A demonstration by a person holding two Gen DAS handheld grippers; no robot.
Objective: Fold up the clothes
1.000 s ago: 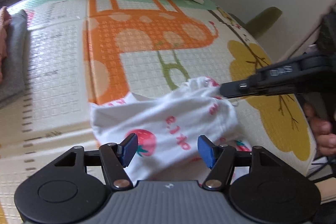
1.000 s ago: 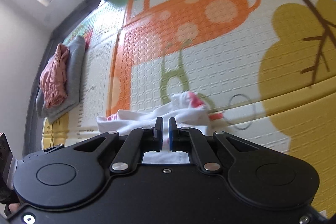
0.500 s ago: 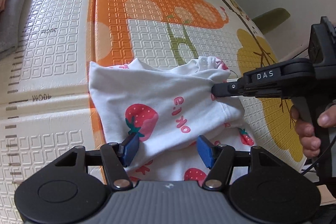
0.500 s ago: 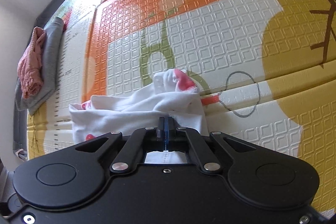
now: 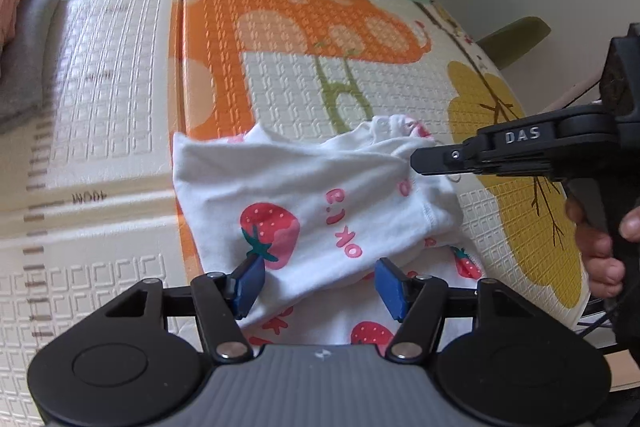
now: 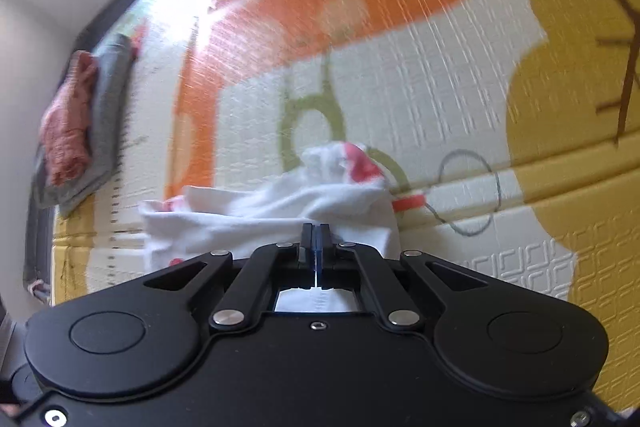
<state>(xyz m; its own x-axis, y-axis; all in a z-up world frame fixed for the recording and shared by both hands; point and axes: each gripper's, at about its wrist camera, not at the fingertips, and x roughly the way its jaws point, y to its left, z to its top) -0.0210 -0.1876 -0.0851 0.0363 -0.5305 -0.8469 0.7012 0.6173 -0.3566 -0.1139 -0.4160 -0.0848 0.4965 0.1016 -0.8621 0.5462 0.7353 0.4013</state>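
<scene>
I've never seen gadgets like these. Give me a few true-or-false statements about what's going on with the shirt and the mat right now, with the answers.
1. The right gripper is shut on the white shirt. True.
2. The left gripper is clamped on the shirt. False: its jaws stand open, with the shirt lying between and below them, unpressed.
3. The shirt is printed with strawberries. True.
4. The shirt lies flat and spread out on the mat. False: it is bunched, with one side lifted by the right gripper.
5. A pink garment lies on a grey one at the mat's edge. True.
6. The mat is plain white. False: it shows an orange shape and a yellow tree.
</scene>
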